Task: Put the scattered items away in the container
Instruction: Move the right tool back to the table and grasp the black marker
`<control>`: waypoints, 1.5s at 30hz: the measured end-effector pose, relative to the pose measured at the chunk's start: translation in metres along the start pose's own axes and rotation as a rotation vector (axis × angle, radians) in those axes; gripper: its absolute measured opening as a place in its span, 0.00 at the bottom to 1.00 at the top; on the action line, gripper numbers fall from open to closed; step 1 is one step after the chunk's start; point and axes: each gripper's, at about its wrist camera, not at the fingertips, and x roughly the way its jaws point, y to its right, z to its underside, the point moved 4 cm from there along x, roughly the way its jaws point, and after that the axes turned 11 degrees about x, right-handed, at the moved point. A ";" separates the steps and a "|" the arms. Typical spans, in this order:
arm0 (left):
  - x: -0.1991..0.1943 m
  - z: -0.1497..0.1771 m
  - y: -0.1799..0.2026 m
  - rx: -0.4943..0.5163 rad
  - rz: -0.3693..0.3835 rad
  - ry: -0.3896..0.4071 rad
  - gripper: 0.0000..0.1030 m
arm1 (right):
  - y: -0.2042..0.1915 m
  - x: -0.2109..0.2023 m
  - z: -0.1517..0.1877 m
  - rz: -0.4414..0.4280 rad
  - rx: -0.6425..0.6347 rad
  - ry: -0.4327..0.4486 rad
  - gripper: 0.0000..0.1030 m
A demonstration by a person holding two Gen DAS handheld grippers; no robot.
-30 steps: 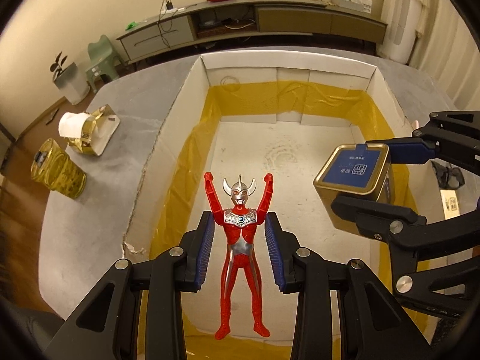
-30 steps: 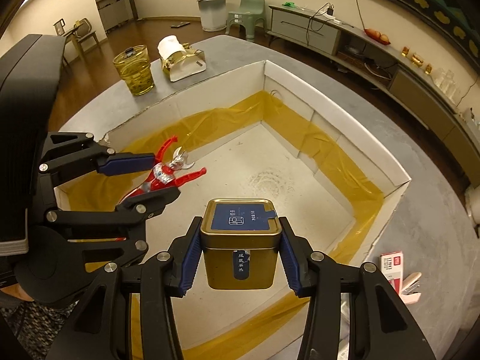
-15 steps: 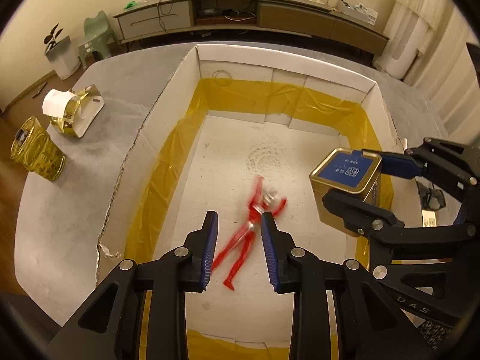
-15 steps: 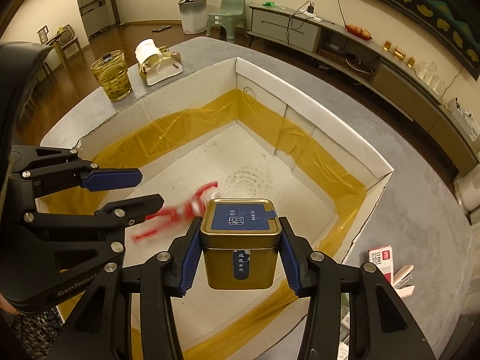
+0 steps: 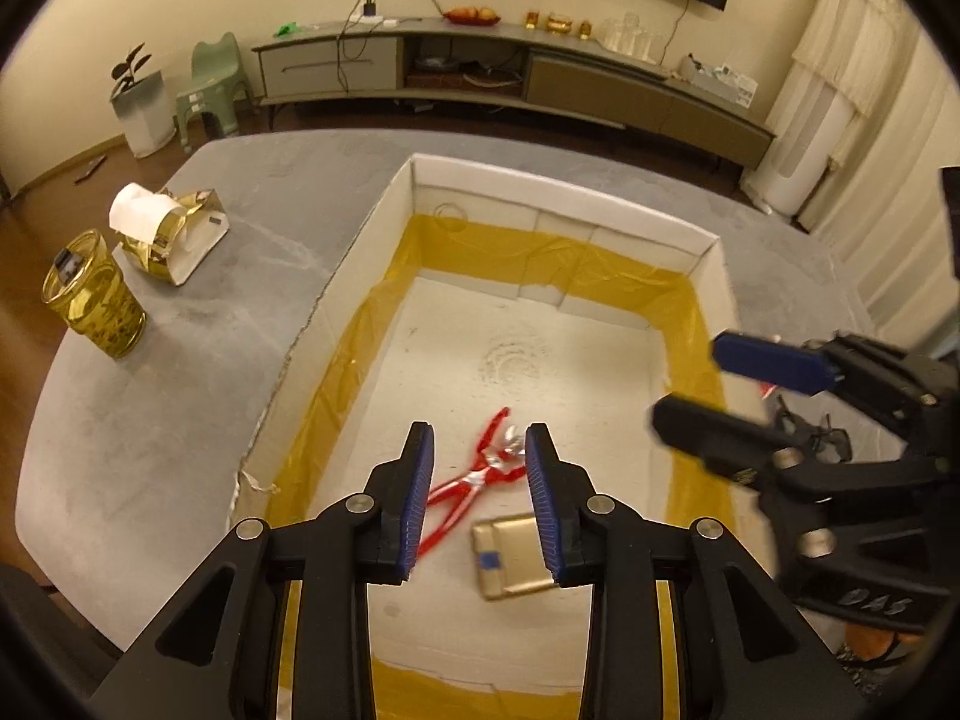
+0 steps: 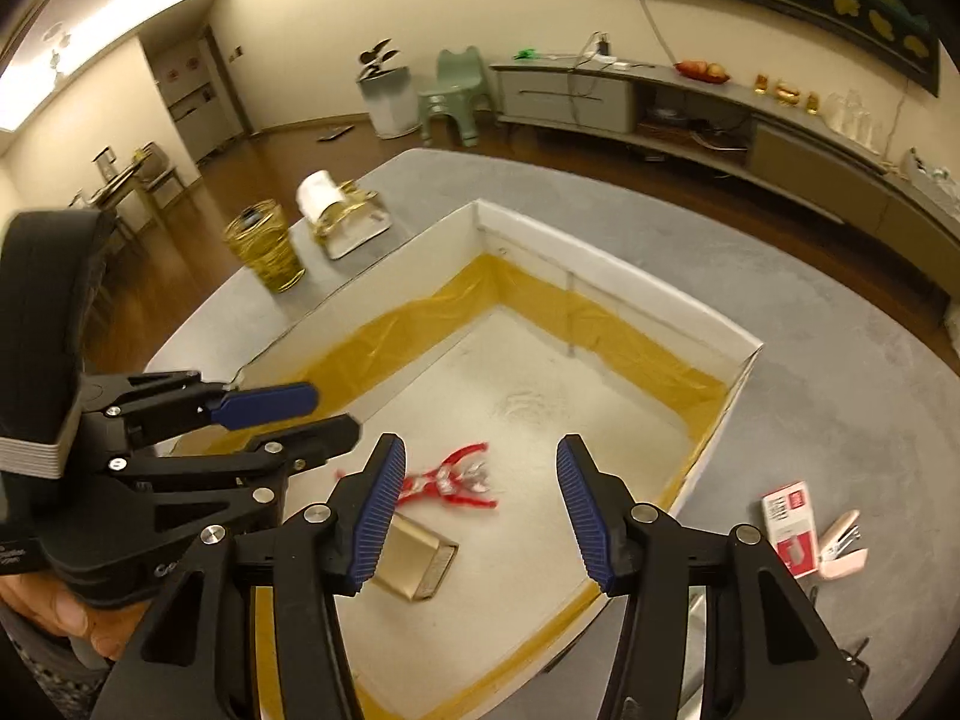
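My left gripper [image 5: 478,495] hovers above the near end of the white box [image 5: 372,240], its blue-padded fingers [image 5: 417,498] parted by a narrow gap and holding nothing. My right gripper [image 6: 477,519] hangs over the same end with its fingers [image 6: 585,513] spread wide, also empty. On the box floor, near its front wall, lies the red-and-silver figure [image 5: 474,483], flat on its back with arms pointing toward the far wall. Just beside it, closer to the front wall, the gold tin [image 5: 510,555] lies tipped on its side; whether the two touch I cannot tell. Yellow tape [image 5: 336,384] lines the seam between floor and walls. The box sits on the grey desk [image 5: 180,396]. At the desk's left edge stand a gold-patterned cup [image 5: 93,294] and a tissue holder [image 5: 165,231]. Near the right edge lie a red-and-white packet [image 6: 791,525] and a pink stapler [image 6: 843,546], both outside the box.
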 end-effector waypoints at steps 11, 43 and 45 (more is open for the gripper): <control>-0.037 0.011 0.098 0.144 0.174 0.098 0.38 | 0.069 -0.066 0.030 -0.128 0.260 0.077 0.49; 0.006 0.053 0.163 0.303 0.188 -0.050 0.40 | 0.113 0.065 0.097 0.140 0.172 -0.202 0.13; 0.006 0.055 0.172 0.326 0.193 -0.053 0.49 | 0.118 0.060 0.103 0.174 0.145 -0.209 0.08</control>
